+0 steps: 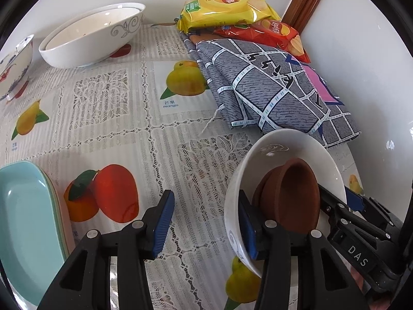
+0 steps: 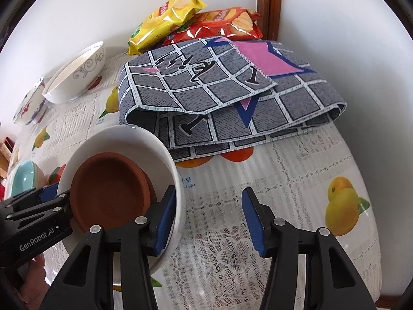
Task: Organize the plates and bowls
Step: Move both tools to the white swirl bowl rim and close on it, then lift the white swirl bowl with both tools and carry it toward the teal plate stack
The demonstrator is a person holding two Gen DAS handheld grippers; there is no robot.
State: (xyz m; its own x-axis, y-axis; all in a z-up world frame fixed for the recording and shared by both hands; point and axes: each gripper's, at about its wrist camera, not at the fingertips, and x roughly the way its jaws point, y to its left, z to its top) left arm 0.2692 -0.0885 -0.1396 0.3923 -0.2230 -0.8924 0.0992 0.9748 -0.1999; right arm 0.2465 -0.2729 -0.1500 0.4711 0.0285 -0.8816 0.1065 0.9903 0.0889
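Observation:
A white bowl [image 1: 278, 144] [image 2: 124, 137] stands on the fruit-print tablecloth [image 1: 108, 134] with two stacked brown saucers [image 1: 289, 196] [image 2: 108, 188] inside it. My left gripper [image 1: 204, 227] [image 2: 51, 199] is open and straddles the bowl's rim: one finger is inside by the saucers, the other well outside over the cloth. On the opposite side my right gripper [image 2: 209, 219] [image 1: 346, 206] stands open in the same way, its inner finger within the rim and its outer finger far from the wall. Neither pair of pads presses on the rim.
At the back left are a large white bowl with grey scrolls [image 1: 90, 36] [image 2: 74, 77] and a small patterned bowl [image 1: 15, 62] [image 2: 31, 106]. Teal dishes [image 1: 23, 211] [image 2: 23, 180] are stacked at the left. A folded grey cloth [image 1: 271, 87] [image 2: 219, 90] and crisp bags [image 1: 227, 7] lie against the wall.

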